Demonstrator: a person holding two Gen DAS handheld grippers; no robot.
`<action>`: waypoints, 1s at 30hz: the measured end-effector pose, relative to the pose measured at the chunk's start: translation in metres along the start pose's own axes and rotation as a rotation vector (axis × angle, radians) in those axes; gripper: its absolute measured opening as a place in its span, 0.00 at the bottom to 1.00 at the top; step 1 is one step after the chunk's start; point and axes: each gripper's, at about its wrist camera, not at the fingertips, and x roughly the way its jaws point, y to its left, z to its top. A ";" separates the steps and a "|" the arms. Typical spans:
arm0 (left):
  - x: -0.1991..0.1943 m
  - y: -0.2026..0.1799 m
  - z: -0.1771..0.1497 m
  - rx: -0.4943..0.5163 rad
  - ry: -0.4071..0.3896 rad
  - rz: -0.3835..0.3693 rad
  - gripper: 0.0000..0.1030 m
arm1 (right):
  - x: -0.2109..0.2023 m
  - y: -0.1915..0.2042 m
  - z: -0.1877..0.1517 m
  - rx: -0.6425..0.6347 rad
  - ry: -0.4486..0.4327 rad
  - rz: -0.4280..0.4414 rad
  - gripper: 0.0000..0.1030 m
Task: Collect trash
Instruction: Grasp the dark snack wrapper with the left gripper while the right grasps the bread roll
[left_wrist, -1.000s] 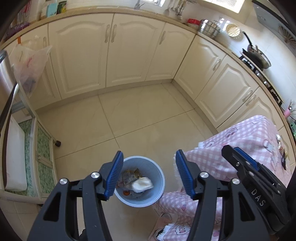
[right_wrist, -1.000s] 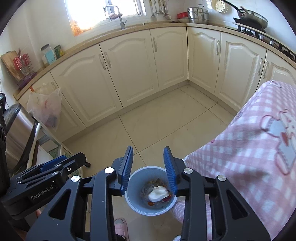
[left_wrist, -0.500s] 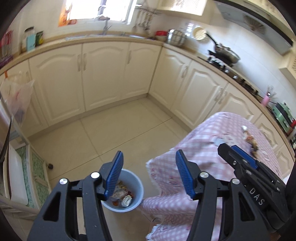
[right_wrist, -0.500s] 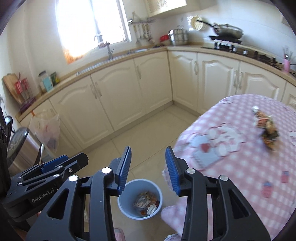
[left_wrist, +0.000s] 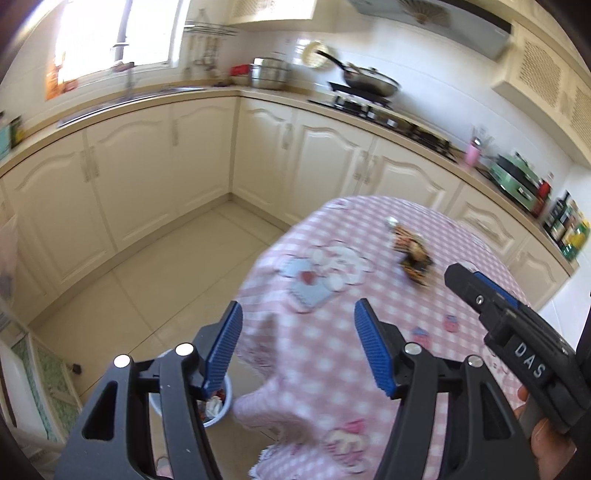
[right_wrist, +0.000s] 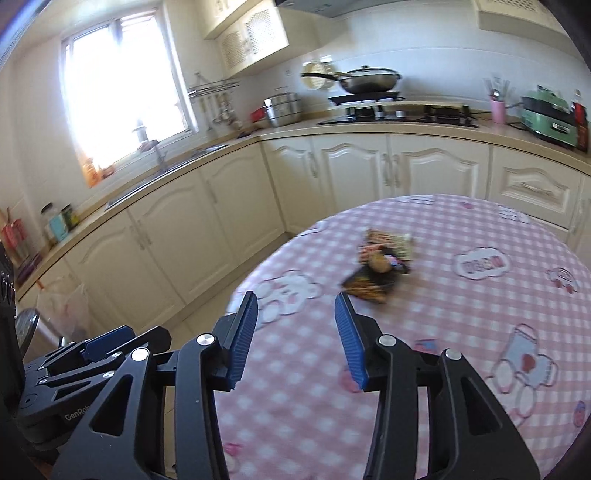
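Note:
A small pile of crumpled snack wrappers (right_wrist: 380, 264) lies on the pink checked tablecloth (right_wrist: 461, 332); it also shows in the left wrist view (left_wrist: 412, 251). My right gripper (right_wrist: 295, 325) is open and empty, above the table's near side, short of the pile. My left gripper (left_wrist: 297, 332) is open and empty over the table's edge. The blue trash bin (left_wrist: 221, 404) with trash in it stands on the floor below, partly hidden behind the left finger. The right gripper's body (left_wrist: 517, 332) shows at the right of the left wrist view.
Cream kitchen cabinets (right_wrist: 229, 221) run along the walls. A stove with a pan (right_wrist: 369, 83) and a green appliance (right_wrist: 550, 114) stand on the counter. A plastic bag (right_wrist: 70, 306) hangs at the left. The tiled floor (left_wrist: 155, 273) lies between table and cabinets.
Both grippers have swung up from the bin on the floor towards the table top. The wrappers have come into view ahead. Both stay open and empty.

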 end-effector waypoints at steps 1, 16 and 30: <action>0.004 -0.011 -0.001 0.015 0.006 -0.012 0.61 | -0.002 -0.010 0.000 0.010 -0.002 -0.014 0.41; 0.095 -0.109 0.005 0.118 0.113 -0.134 0.61 | 0.009 -0.126 -0.009 0.166 0.055 -0.137 0.44; 0.133 -0.080 0.033 0.015 0.095 -0.052 0.61 | 0.079 -0.098 0.034 0.027 0.162 -0.053 0.44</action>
